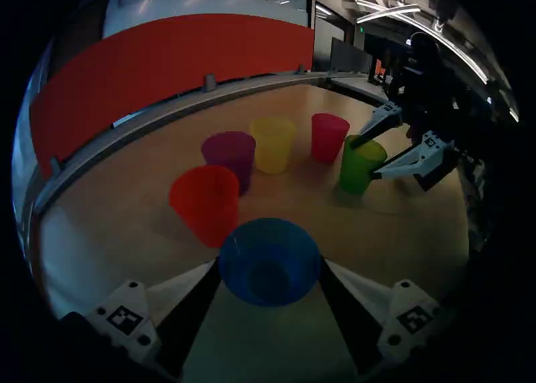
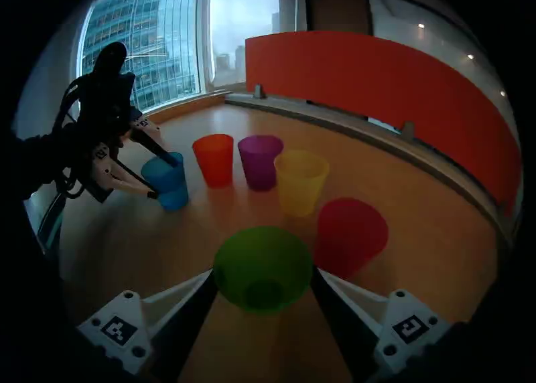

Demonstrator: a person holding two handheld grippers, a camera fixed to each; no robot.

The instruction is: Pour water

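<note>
Left tool (image 1: 268,276) pinching blue cup (image 1: 269,249), right tool (image 2: 262,282) pinching green cup (image 2: 262,262), both cups upright on bench (image 1: 402,229); hazard: a tilt to pour may clip neighbouring red cup (image 1: 204,205) or pink cup (image 1: 328,136), spilling water.

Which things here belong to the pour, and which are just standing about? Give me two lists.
In the job:
blue cup, between the fingers of the left gripper
green cup, between the fingers of the right gripper

Standing about, untouched:
red cup, purple cup, yellow cup, pink cup, all on the table
red partition behind
</note>
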